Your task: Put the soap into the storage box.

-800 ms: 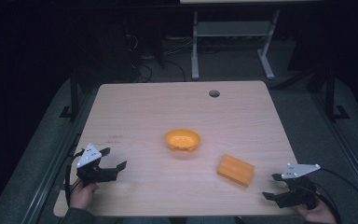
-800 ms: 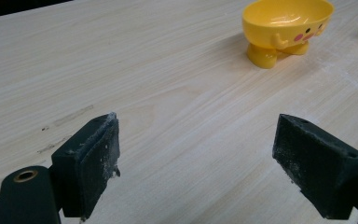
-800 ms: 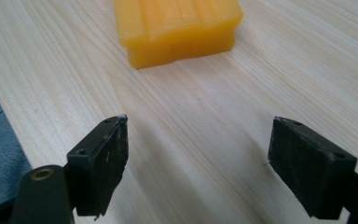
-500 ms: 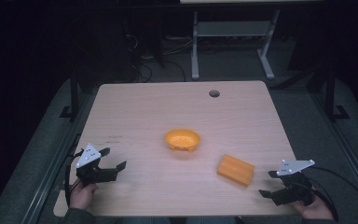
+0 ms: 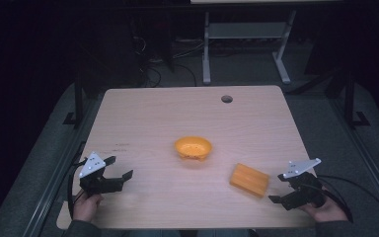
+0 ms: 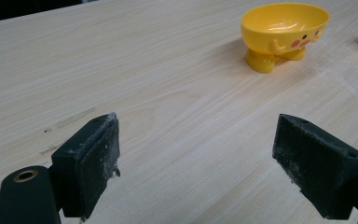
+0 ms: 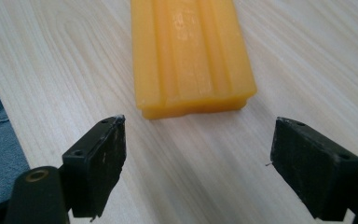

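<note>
A small yellow-orange bowl (image 5: 193,147) on little feet stands upright near the middle of the wooden table (image 5: 177,118). In the left gripper view the bowl (image 6: 283,28) has a face printed on its side. An orange ridged block (image 5: 249,179) lies flat to the bowl's front right. My right gripper (image 5: 279,187) is open just right of the block, and the block (image 7: 190,51) lies just beyond its jaws, apart from them. My left gripper (image 5: 118,168) is open at the front left, holding nothing, well away from the bowl.
A round cable hole (image 5: 226,98) sits near the table's far edge. Beyond the table stand a white frame (image 5: 246,34) and cables on a dark floor. A blue sleeve (image 7: 0,154) shows past the table's near edge.
My right gripper has shifted a little left, toward the block. The left gripper, bowl and block have stayed put.
</note>
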Action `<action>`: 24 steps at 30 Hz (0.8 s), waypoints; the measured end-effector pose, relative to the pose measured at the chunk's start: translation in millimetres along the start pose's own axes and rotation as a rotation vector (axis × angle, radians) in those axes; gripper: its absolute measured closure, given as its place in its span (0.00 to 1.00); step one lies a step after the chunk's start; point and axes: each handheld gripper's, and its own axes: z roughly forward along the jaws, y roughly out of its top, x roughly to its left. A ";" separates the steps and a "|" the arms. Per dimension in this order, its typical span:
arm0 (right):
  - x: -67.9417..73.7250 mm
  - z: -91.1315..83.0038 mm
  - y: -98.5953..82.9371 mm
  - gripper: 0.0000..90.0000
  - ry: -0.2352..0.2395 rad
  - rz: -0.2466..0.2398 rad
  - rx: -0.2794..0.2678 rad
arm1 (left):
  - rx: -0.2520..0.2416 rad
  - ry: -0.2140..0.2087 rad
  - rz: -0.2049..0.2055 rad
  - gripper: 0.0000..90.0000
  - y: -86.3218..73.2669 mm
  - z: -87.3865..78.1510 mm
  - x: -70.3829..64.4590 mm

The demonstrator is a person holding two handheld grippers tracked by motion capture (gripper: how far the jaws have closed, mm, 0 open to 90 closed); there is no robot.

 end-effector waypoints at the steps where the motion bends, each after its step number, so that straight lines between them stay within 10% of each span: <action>1: 0.2 -0.5 2.0 0.20 0.000 0.002 0.003 | 0.002 0.000 0.001 0.16 0.0 -0.3 0.3; 24: -2.3 2.8 41.7 0.19 0.022 -0.076 0.019 | -0.004 0.001 -0.007 0.16 -0.1 -1.1 1.0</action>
